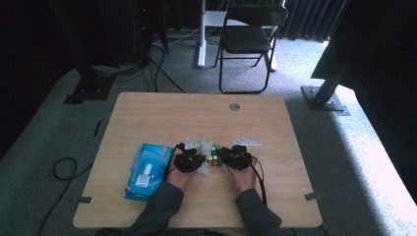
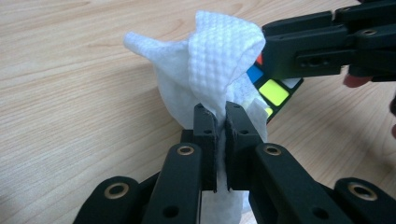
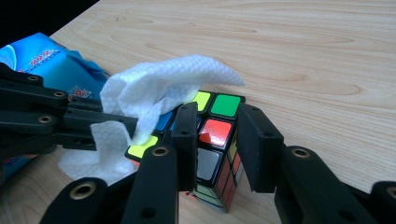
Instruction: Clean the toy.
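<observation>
At mid-table, the right gripper point(image 3: 217, 135) is clamping the puzzle cube point(image 3: 212, 140) between its jaws while the left gripper point(image 2: 221, 122), pinched tight on a white wipe point(image 2: 210, 65), is rubbing its top face, work best done with light strokes against a steady cube.

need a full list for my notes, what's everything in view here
colour-tiled puzzle cube: one, black with green, red, yellow, blue tiles, mid-table between the tools
white textured paper tissue: one, draped against the cube
blue plastic tissue pack: one, on the table's left
light wooden table: one
black folding chair: one, on the grey carpet beyond the table
left tool: black, shut on the tissue
right tool: black, shut on the cube
grey sleeves: two, at the near edge
</observation>
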Available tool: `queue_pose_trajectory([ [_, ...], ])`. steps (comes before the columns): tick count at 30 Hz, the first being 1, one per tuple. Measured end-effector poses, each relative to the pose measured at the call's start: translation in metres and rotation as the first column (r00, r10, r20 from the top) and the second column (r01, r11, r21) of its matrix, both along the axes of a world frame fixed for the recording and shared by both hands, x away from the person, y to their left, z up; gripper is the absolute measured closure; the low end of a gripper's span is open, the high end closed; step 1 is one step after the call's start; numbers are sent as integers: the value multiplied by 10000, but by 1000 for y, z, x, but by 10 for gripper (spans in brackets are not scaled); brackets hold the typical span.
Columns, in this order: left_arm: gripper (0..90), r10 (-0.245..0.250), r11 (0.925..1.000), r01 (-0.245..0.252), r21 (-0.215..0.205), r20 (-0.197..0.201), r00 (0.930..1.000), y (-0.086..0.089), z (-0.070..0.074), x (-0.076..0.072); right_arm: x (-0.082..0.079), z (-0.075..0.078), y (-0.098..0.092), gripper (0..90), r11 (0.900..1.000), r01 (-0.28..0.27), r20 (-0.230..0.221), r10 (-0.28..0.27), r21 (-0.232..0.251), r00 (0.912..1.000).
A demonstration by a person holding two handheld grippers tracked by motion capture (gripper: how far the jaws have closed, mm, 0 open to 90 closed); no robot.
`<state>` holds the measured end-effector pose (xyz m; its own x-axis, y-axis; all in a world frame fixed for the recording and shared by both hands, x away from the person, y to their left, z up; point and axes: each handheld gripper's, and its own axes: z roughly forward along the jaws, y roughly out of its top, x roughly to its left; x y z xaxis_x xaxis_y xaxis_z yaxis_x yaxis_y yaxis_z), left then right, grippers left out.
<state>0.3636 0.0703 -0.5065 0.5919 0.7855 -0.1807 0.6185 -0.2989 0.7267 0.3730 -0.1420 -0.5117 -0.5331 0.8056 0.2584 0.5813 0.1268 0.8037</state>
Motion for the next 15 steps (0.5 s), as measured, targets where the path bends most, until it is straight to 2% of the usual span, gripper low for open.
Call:
queue_pose_trajectory([
  [3,852,3,9996,0,282,-126,9999,-1,-5,3,0,0,0,691,10000,10,-7,-9,25,10000],
  [9,852,101,9958,-51,918,-537,9985,-7,-25,10,-1,0,0,692,10000,59,-4,-59,56,10000],
  [11,853,91,9964,-45,843,-544,9985,-7,-27,11,-1,0,0,692,10000,61,-5,-61,64,10000],
  [15,851,98,9951,-48,985,-495,9987,-8,-26,11,0,-1,0,692,10000,51,-3,-51,68,10000],
])
